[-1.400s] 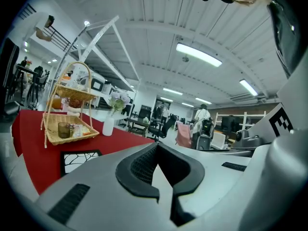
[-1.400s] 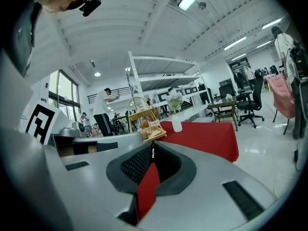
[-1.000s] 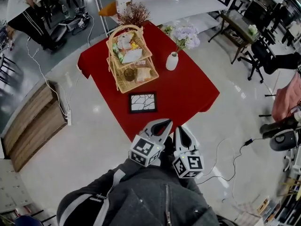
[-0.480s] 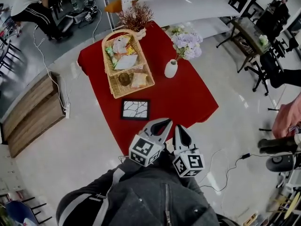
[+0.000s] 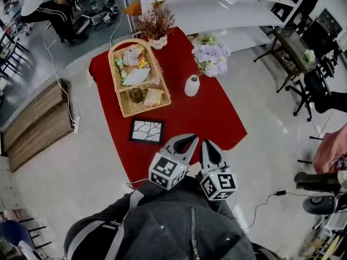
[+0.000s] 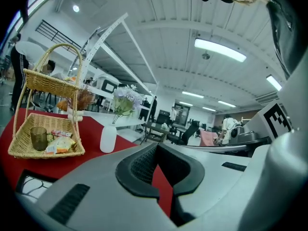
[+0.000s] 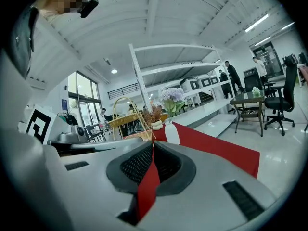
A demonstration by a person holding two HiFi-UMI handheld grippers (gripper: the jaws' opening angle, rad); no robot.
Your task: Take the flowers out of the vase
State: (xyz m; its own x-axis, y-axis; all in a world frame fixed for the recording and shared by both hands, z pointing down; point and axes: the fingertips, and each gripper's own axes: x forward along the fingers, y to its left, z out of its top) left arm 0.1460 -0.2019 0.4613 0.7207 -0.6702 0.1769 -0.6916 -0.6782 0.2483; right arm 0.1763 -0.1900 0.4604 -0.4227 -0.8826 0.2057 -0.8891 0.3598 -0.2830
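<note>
Red table (image 5: 209,118): the landmark, covered in cloth, ahead of you and below.

Wicker basket (image 5: 135,80): two tiers with a hoop handle, on the table's far left half. It holds snacks and a small glass.

Left gripper (image 5: 187,141) and right gripper (image 5: 209,148): side by side at the table's near edge, held close to your chest and pointing across the table. Both pairs of jaws are closed, tip to tip, with nothing between them. Only red cloth shows through the hollow behind the pads.

Flowers (image 5: 210,53): a pale lilac bunch, upright and fully seated in the vase, over the table's far right part.

Framed picture (image 5: 146,130): lies flat on the table's near left part, clear of your line.

Dried sprigs (image 5: 156,21): in a small pot at the table's far edge.

Vase (image 5: 191,85): white and narrow-necked, on the table right of centre, just beside the basket but apart from it.

Step in hand: the approach, as I read it. Nothing is gripped and the vase is well out of reach.

Next move, judged: close in on the table's right side and part one gripper's jaws. Take the stems just above the vase mouth, steady the vase body with the other gripper, then lift straight up. The vase looks light and likely to tip.
</note>
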